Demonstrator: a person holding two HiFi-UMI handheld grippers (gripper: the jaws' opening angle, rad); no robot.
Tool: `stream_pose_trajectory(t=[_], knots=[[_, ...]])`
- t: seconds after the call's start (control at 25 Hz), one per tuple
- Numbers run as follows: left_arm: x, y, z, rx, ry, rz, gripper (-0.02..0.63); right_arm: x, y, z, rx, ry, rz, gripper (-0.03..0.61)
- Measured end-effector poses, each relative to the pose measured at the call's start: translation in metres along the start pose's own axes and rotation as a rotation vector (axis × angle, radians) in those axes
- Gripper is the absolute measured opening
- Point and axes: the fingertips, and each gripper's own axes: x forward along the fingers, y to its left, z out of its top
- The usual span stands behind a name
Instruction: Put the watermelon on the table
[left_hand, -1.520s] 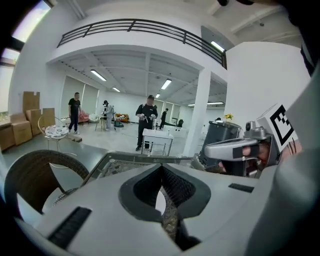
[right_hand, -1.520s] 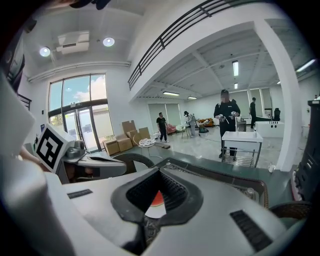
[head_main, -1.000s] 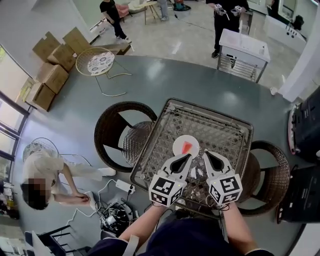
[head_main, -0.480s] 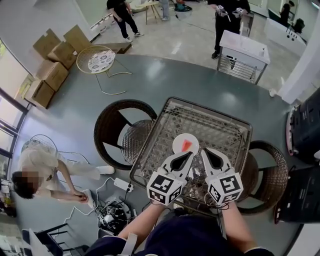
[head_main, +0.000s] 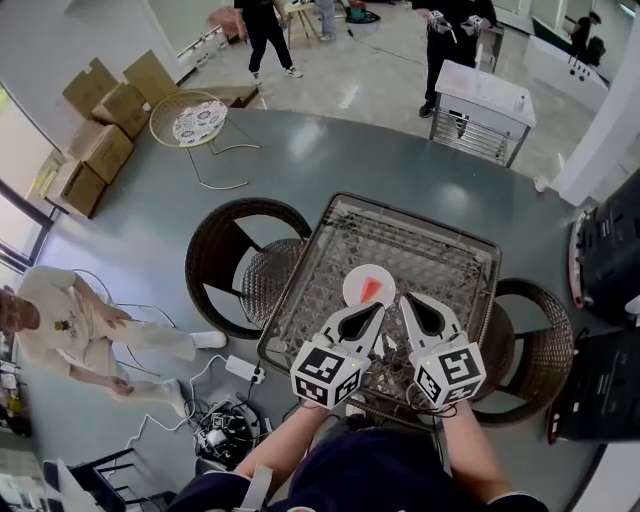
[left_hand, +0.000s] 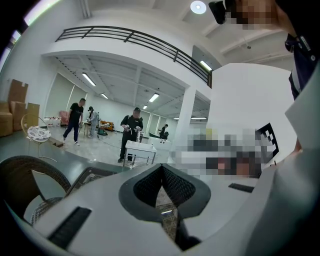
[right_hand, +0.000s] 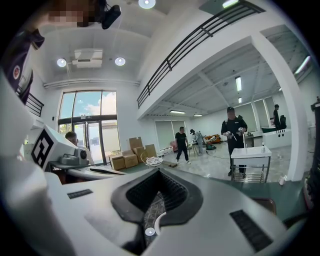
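Note:
A red watermelon slice lies on a white plate in the middle of the glass-topped wicker table. My left gripper hovers just in front of the plate, shut and holding nothing. Beside it my right gripper is likewise shut and holds nothing. In the left gripper view the left gripper shows its jaws met at the tips, with wicker weave behind them. In the right gripper view the right gripper is shut too, and a sliver of the plate shows below its pads.
A round wicker chair stands left of the table, another at its right. A power strip and cables lie on the floor by the near left corner. A white cart, cardboard boxes and several people stand farther off.
Both grippers stay almost where they were at the table's near side. The person at the left has straightened up from crouching over the cables.

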Motion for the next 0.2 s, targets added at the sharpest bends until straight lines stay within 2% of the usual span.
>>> stream_pose_trajectory(t=[0.2], knots=[[-0.0033,-0.0010,-0.0087,-0.004,0.000,-0.002,0.006,-0.0030,0.0024,-0.0054,0.001,-0.011,0.002,0.003]])
